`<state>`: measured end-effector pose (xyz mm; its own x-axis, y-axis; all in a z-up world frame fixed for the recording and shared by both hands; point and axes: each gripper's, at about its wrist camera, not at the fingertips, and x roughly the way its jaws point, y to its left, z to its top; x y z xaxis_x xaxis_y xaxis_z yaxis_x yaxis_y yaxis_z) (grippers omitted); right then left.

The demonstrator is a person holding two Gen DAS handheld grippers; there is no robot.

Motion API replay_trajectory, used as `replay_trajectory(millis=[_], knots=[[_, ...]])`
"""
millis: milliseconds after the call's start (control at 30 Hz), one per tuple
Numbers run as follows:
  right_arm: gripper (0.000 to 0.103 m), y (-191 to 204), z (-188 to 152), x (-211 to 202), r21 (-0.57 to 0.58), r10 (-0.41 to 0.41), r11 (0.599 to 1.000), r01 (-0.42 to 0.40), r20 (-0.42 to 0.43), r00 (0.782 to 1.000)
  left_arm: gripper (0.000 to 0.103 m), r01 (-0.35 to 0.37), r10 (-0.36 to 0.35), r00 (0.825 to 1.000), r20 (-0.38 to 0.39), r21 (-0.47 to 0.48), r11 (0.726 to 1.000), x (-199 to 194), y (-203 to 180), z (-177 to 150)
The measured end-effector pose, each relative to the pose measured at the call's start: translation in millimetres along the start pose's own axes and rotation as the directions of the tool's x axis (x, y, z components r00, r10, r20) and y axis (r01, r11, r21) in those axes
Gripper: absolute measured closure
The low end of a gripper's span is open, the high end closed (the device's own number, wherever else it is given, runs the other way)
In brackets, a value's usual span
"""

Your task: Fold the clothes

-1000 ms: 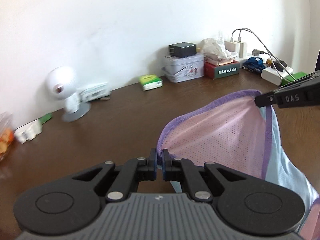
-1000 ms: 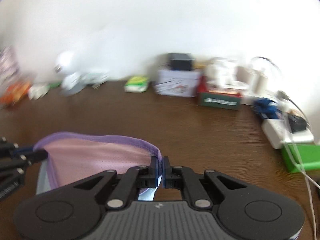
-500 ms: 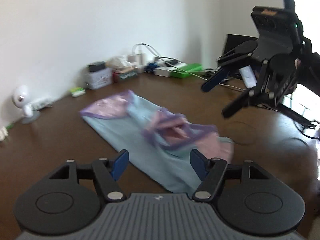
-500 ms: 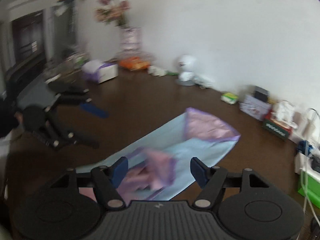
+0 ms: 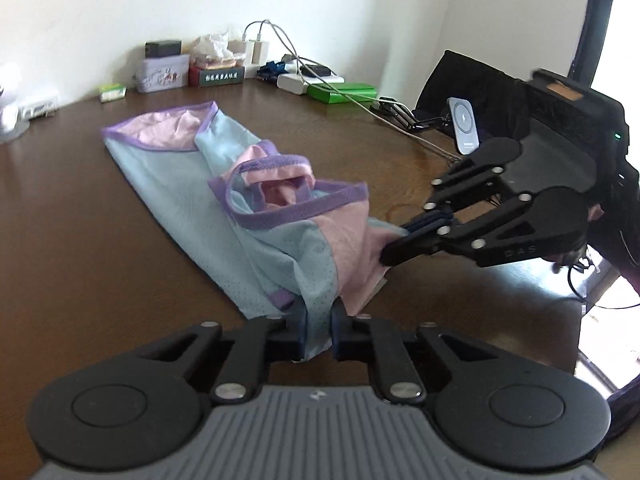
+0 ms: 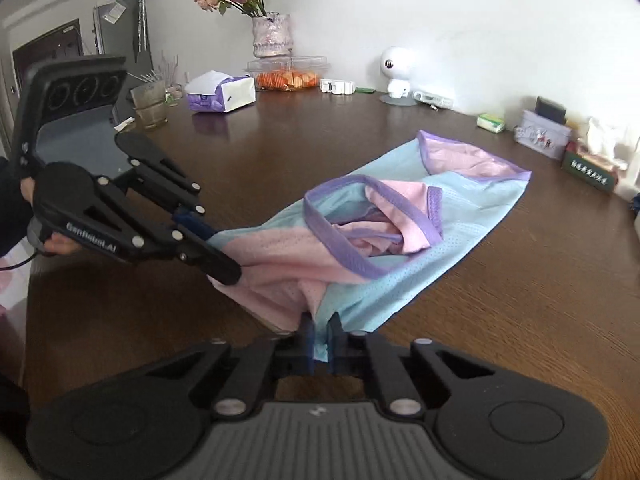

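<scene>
Both grippers, 1 second ago pinching the far purple hem aloft, have let go and re-clamped: the left gripper (image 5: pixel 318 326) and right gripper (image 6: pixel 320 338) now pinch the near end of the garment (image 5: pixel 180 184), which lies folded lengthwise on the table (image 5: pixel 80 260), long axis running away toward the wall – next fold imminent

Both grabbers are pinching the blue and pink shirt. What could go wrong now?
1. The purple-trimmed straps lie bunched and loose on top of the shirt, so lifting might tangle them or undo the fold.
2. The left hand-held gripper and right hand-held gripper pinch only thin edges, so the fabric could slip out.
</scene>
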<state>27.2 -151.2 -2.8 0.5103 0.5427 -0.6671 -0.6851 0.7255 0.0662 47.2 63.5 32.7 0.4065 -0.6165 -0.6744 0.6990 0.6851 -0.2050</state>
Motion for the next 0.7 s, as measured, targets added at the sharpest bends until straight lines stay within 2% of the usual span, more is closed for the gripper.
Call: replay_trajectory(millis=[133,200,233,300,367,433,467,500,533,567,600,633,700], knots=[[0.101,23.3,-33.3,-35.8,0.075,0.052,0.996,-0.052,0.001,0.999,0.092,0.069,-0.07,0.997,-0.039,-0.032,0.997,-20.8,-35.9,-32.3],[0.1,34.9,-50.1,-52.2,0.096,0.083,0.992,-0.078,-0.042,0.996,0.085,0.085,-0.088,0.994,-0.062,-0.051,0.995,-30.5,-46.7,-41.0],[0.098,40.7,-56.7,-61.2,0.091,0.107,0.991,-0.101,-0.06,0.992,0.079,0.083,-0.088,0.994,-0.064,-0.073,0.994,-35.6,-48.0,-42.4],[0.09,50.4,-62.7,-80.1,0.064,0.11,0.992,-0.106,-0.057,0.992,0.035,0.083,-0.084,0.996,-0.005,-0.121,0.989,-46.1,-43.8,-41.0],[0.071,52.4,-60.6,-93.8,0.048,0.101,0.994,-0.101,0.006,0.995,0.023,0.057,-0.047,0.997,0.067,-0.157,0.986,-47.8,-40.0,-33.5],[0.066,45.5,-55.5,-92.3,0.071,0.107,0.991,-0.113,0.081,0.991,0.025,0.019,-0.013,0.999,0.042,-0.125,0.992,-31.8,-45.8,-22.6],[0.067,41.5,-53.4,-84.0,0.08,0.111,0.99,-0.118,0.092,0.99,0.03,0.007,-0.005,1.0,0.025,-0.103,0.995,-23.3,-49.3,-19.3],[0.068,38.0,-51.2,-73.7,0.083,0.107,0.99,-0.114,0.084,0.991,0.052,-0.002,0.002,1.0,0.005,-0.091,0.996,-15.7,-52.0,-16.9],[0.071,34.4,-48.3,-61.8,0.093,0.101,0.99,-0.107,0.068,0.993,0.066,-0.013,0.012,1.0,-0.014,-0.095,0.995,-9.6,-53.2,-14.7],[0.085,31.2,-46.6,-52.7,0.114,0.094,0.988,-0.1,0.057,0.994,0.081,-0.034,0.032,0.999,-0.023,-0.109,0.993,-6.1,-52.6,-13.3],[0.093,28.5,-44.7,-45.1,0.135,0.089,0.986,-0.095,0.052,0.995,0.082,-0.067,0.066,0.998,-0.015,-0.134,0.989,-6.3,-50.0,-13.5],[0.096,28.2,-41.9,-41.2,0.15,0.083,0.984,-0.091,0.063,0.995,0.082,-0.113,0.114,0.993,-0.001,-0.165,0.98,-8.0,-46.9,-14.7],[0.096,32.0,-34.7,-37.0,0.16,0.052,0.985,-0.068,0.102,0.993,0.081,-0.185,0.196,0.98,0.025,-0.235,0.954,-12.8,-39.0,-18.8]])
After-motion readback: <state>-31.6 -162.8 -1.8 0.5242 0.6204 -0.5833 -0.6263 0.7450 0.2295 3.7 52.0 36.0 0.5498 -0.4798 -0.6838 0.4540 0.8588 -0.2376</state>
